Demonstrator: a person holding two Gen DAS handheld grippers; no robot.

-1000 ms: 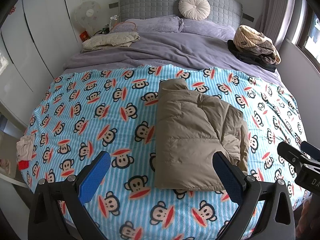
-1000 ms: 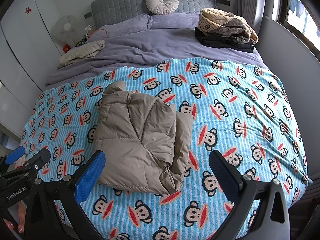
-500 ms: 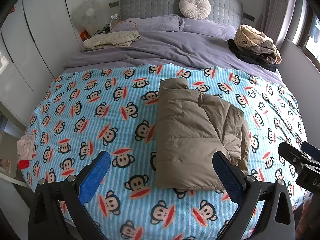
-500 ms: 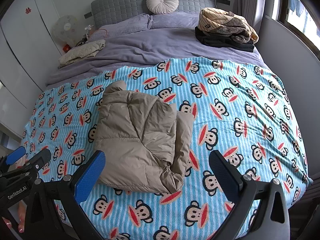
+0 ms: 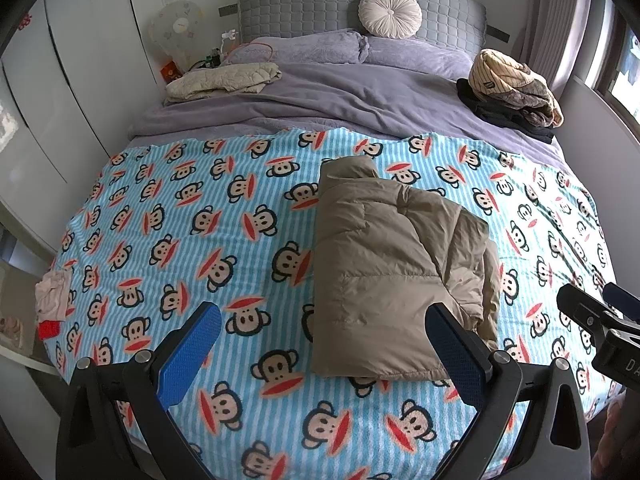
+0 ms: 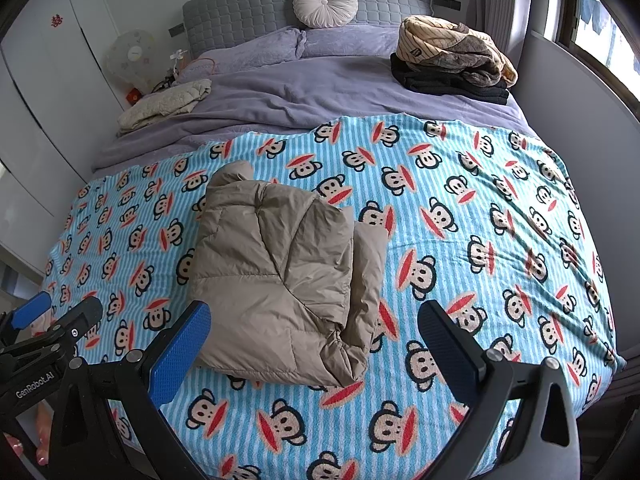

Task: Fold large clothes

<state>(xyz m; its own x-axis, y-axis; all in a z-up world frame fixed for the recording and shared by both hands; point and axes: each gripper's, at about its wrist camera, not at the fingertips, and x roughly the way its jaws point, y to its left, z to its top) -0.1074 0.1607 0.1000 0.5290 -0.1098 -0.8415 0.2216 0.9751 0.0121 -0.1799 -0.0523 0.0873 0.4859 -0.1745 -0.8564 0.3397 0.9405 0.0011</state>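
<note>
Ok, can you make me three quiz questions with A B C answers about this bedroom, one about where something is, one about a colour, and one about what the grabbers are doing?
1. Where does the folded tan puffer jacket lie?
A. On the blue striped monkey-print blanket
B. On the purple pillows
C. On the floor

2. What colour is the round pleated cushion at the grey quilted headboard?
A. Red
B. Cream
C. Black

3. What state are the left gripper and right gripper in?
A. Both shut on the jacket
B. One open, one shut
C. Both open, holding nothing

Answers:
1 A, the jacket rests on the monkey print.
2 B, it looks pale cream against the grey.
3 C, each pair of blue pads stands wide apart with nothing between.
</note>
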